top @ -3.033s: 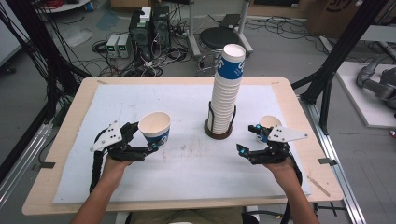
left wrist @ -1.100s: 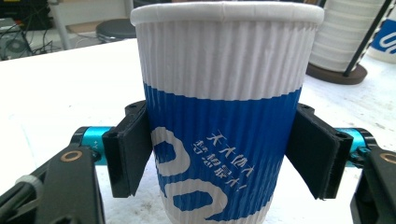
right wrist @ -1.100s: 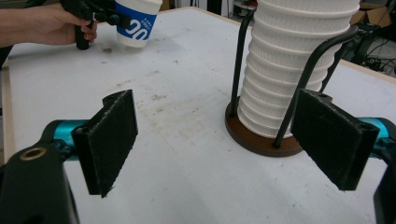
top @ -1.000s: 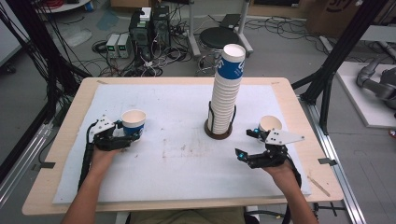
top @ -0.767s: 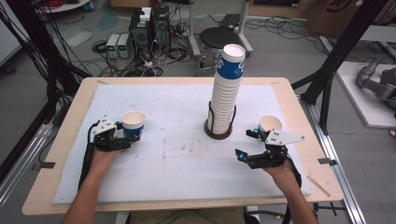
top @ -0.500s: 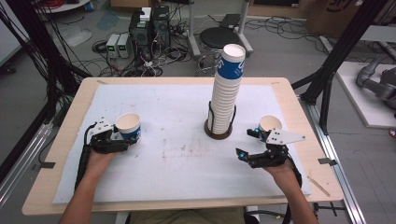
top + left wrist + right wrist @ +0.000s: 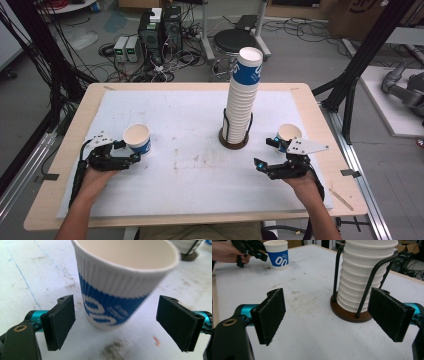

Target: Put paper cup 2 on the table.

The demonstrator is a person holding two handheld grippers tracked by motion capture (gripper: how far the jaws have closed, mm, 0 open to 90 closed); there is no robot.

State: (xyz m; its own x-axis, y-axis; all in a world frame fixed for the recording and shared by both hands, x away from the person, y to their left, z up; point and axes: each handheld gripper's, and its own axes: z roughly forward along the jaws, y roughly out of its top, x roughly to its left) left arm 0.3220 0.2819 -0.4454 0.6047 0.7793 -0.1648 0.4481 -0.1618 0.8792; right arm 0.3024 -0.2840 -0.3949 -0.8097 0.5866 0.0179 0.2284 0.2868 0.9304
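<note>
Left gripper view: a blue-and-white paper cup (image 7: 117, 282) is seen standing on the white sheet between the two black jaws, with a clear gap on either side, so nothing is gripped; the left gripper (image 7: 122, 322) is spread wide. The cup appears tilted in this view and slightly blurred. From the high view, the same cup (image 7: 137, 138) is placed at about nine o'clock on the table (image 7: 70, 130), upright on the white sheet (image 7: 185, 180), with the left gripper (image 7: 125, 152) just beside it at its seven o'clock, held by the person's left hand (image 7: 92, 175).

Toward the centre of the table, at roughly three o'clock from the cup and well apart from it, a tall stack of cups (image 7: 244, 95) is held in a wire holder on a brown round base (image 7: 233, 142). At four o'clock on the table, the right gripper (image 7: 268, 152) is held with its jaws wide apart and nothing between them. Just beyond it, near the table's right edge, a second paper cup (image 7: 288, 132) is set down. In the right gripper view, the stack (image 7: 364, 277) is seen ahead of the open jaws.
</note>
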